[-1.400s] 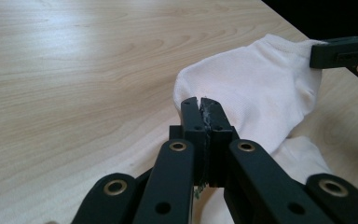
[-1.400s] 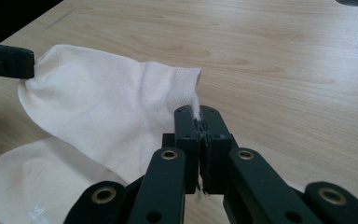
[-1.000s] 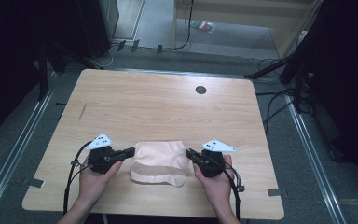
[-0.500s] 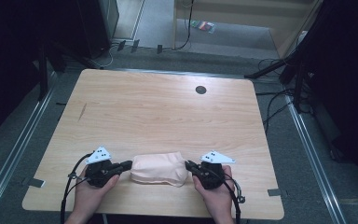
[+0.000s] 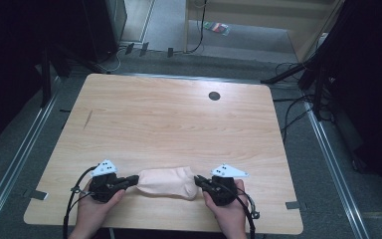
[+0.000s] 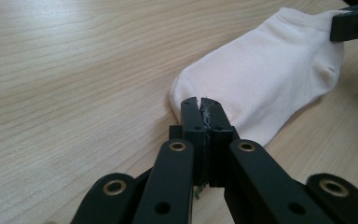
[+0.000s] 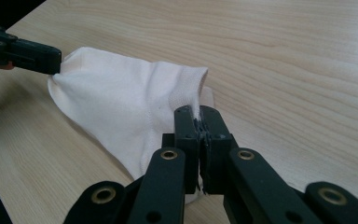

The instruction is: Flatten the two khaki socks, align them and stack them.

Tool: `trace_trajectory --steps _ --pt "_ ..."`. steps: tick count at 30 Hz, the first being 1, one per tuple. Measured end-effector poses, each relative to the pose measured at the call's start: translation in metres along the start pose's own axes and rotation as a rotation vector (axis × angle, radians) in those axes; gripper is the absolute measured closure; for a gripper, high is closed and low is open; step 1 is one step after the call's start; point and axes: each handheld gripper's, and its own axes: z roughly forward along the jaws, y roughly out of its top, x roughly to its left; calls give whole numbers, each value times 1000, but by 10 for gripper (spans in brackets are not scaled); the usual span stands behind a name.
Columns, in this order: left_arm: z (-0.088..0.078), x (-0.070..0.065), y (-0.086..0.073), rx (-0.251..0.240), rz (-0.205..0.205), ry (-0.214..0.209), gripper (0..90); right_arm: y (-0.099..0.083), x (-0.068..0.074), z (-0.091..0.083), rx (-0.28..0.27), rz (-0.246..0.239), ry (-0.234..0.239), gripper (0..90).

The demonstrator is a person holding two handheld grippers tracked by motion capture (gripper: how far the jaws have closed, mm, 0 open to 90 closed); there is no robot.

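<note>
- Room: dark surround, grey carpet floor (image 5: pixel 238 47), metal rails (image 5: pixel 333 164) along both long sides of the table, black cables (image 5: pixel 298 107) trailing off at the right, pale wooden furniture (image 5: pixel 258 12) at the back, a small colourful item (image 5: pixel 218 27) on the floor near it.
- Table (image 5: pixel 169 114): light wood grain, rounded corners, most of the top bare; dark round grommet hole (image 5: pixel 214 95) near the far edge; a short dark mark (image 5: pixel 88 118) toward the left side; tape tabs (image 5: pixel 36 194) at the near corners.
- Sock (image 5: pixel 166 181): pale pinkish-white ankle sock, lying stretched sideways near the table's near edge, between the two grippers; resting on the wood in both gripper views.
- Left gripper (image 5: pixel 128 181): held in the person's left hand (image 5: pixel 93 211), jaws pressed together, pinching the sock's toe end (image 6: pixel 186 91).
- Right gripper (image 5: pixel 199 180): held in the right hand (image 5: pixel 227 211), jaws pressed together, pinching the cuff end (image 7: pixel 189 93) of the sock.
- Grey three-cornered plates sit on top of both grippers; cables loop off toward the near edge.
</note>
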Motion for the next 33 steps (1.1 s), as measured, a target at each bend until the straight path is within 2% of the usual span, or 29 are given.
trace_trajectory --steps 3,9,14,19,27,29,32,33 --pt "2 -1 -1 9 5 1 900 -3 -2 5 19 -12 -15 879" --pt "7 -4 -3 31 42 28 900 -6 -4 11 25 -39 -40 874" --pt "7 -6 -2 23 42 34 900 -5 -4 10 4 -40 -48 873" --pt "9 -6 -3 38 57 39 900 -8 -5 15 29 -58 -61 871" --pt "11 -6 -5 53 55 35 887 -11 -5 18 44 -67 -77 868" --pt "11 -6 -6 57 63 43 860 -12 -5 19 48 -74 -82 843" --pt "13 -5 -7 60 72 64 765 -13 -6 20 49 -78 -99 786" --pt "13 -5 -7 60 72 68 695 -13 -7 20 45 -73 -94 717"
